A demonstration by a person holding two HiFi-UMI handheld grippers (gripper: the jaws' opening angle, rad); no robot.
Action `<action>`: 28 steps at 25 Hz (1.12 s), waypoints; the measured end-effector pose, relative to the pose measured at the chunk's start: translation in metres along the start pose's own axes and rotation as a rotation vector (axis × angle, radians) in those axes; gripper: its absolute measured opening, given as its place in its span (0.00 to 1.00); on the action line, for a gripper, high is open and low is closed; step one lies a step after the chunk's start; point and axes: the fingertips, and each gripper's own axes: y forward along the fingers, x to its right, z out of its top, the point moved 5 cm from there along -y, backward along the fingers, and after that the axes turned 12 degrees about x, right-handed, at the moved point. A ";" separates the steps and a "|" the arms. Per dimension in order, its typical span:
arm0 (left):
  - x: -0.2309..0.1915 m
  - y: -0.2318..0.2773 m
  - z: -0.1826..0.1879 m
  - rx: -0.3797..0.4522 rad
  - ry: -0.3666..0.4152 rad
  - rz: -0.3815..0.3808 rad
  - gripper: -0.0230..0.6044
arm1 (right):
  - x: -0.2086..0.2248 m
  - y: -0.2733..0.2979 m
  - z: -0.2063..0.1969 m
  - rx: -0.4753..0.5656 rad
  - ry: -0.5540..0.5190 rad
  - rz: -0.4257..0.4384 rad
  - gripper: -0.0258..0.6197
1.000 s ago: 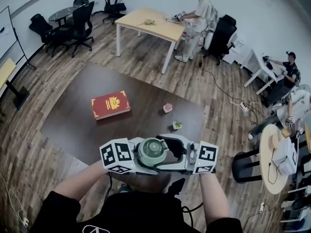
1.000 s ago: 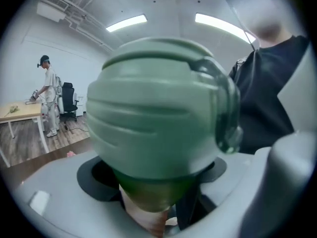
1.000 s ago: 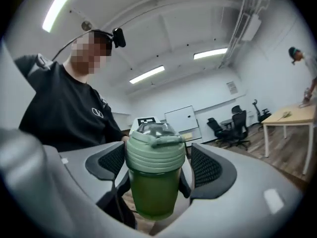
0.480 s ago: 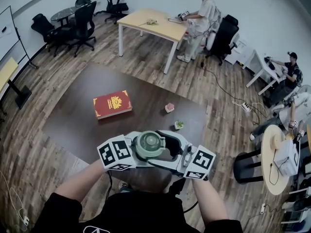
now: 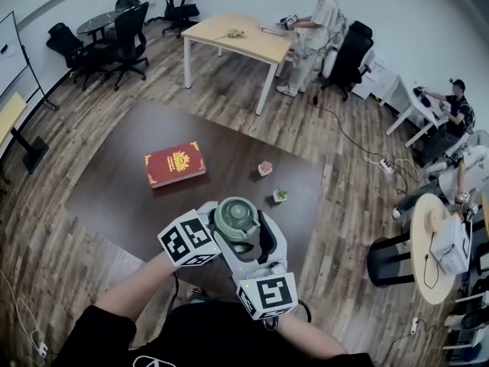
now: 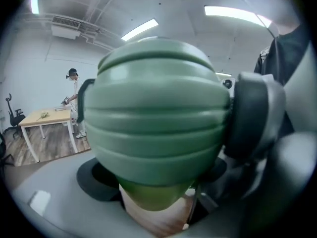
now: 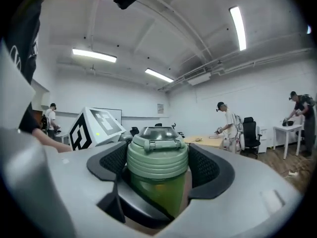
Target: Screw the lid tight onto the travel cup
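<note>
A green travel cup is held up over the dark table (image 5: 114, 182), close to my body. Its ribbed green lid (image 5: 237, 218) faces up. My left gripper (image 5: 226, 234) comes in from the left and is shut on the translucent cup body (image 6: 151, 197) under the lid (image 6: 153, 113). My right gripper (image 5: 246, 232) reaches in from the near side. It is shut on the lid (image 7: 157, 157), with a black pad pressed against each flank. The cup body (image 7: 158, 192) shows below those pads, in the left gripper's dark jaws.
A red book (image 5: 173, 164) lies on the table, with a small pink object (image 5: 263, 168) and a small green-topped object (image 5: 280, 196) further right. A wooden desk with a standing person (image 5: 313, 21) is beyond. Office chairs stand at the back left; a round side table (image 5: 432, 243) at the right.
My right gripper has swung around the cup, from its right side to its near side, staying on the lid. The left gripper and the cup shifted slightly.
</note>
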 end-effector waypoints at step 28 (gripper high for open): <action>0.035 -0.014 0.009 -0.032 -0.019 -0.244 0.67 | 0.034 0.002 0.027 -0.011 0.366 1.029 0.63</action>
